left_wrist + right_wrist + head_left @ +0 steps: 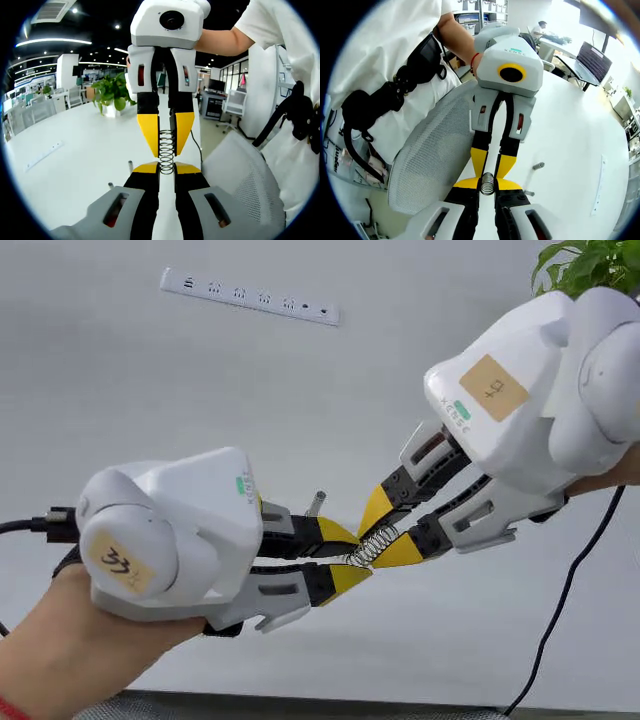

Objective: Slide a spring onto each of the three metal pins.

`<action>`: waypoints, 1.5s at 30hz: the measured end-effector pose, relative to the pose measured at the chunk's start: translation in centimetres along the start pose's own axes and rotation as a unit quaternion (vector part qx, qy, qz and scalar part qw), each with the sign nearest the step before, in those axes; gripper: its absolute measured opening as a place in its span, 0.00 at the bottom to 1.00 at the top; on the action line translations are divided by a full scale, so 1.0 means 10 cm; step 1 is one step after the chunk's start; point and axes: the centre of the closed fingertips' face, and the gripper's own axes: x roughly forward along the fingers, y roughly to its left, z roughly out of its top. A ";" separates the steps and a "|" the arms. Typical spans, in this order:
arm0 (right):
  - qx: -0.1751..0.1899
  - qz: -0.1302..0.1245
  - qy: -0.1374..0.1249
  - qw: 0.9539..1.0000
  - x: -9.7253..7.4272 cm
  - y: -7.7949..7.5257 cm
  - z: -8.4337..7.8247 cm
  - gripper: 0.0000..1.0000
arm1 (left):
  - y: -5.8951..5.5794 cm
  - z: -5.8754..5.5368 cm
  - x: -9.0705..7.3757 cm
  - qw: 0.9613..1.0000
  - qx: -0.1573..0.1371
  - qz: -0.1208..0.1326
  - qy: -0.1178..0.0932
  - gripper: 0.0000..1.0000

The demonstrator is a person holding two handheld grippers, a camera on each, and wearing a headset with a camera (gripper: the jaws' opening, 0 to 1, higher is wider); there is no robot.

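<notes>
Spring of coiled steel (pixel 372 545), doubly clamped.
The left hand-held gripper (pixel 166 168) and right hand-held gripper (pixel 487 184) pinched it; a grey metal pin (pixel 316 503) stood half hidden.

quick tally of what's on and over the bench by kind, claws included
claws: 2, left claw and right claw
spring: 1, gripped between both claws
metal pins: 2 in sight
power strip: 1
plant: 1
total: 7
</notes>
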 end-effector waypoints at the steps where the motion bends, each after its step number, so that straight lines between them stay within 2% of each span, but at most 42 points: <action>1: 0.000 0.000 0.000 1.000 0.01 0.00 0.00 0.07 | 0.00 -0.01 0.00 1.000 0.001 0.000 0.002 0.07; 8: 0.008 -0.001 0.002 1.000 0.03 -0.01 0.00 0.07 | 0.00 -0.04 -0.02 1.000 0.002 0.004 0.002 0.08; 18: 0.032 -0.012 -0.008 0.999 0.00 -0.09 -0.01 0.07 | 0.11 -0.17 -0.15 0.999 -0.016 0.033 0.005 0.21; 22: 0.049 -0.027 -0.011 0.998 -0.04 -0.19 -0.03 0.07 | 0.18 -0.23 -0.23 0.999 -0.027 0.046 0.007 0.25; 27: 0.067 -0.045 -0.010 0.997 -0.09 -0.30 -0.08 0.07 | 0.26 -0.28 -0.33 0.998 -0.029 0.064 0.001 0.31; 32: 0.079 -0.070 0.004 0.994 -0.09 -0.45 -0.16 0.07 | 0.35 -0.36 -0.44 0.996 -0.031 0.080 0.000 0.39; 35: 0.089 -0.079 0.007 0.993 -0.09 -0.54 -0.21 0.07 | 0.40 -0.38 -0.50 0.996 -0.035 0.084 -0.007 0.45; 41: 0.106 -0.099 0.020 0.989 -0.05 -0.74 -0.32 0.07 | 0.52 -0.46 -0.61 0.994 -0.043 0.097 -0.005 0.60; 45: 0.114 -0.105 0.027 0.988 -0.01 -0.84 -0.38 0.07 | 0.58 -0.48 -0.67 0.994 -0.047 0.102 -0.010 0.70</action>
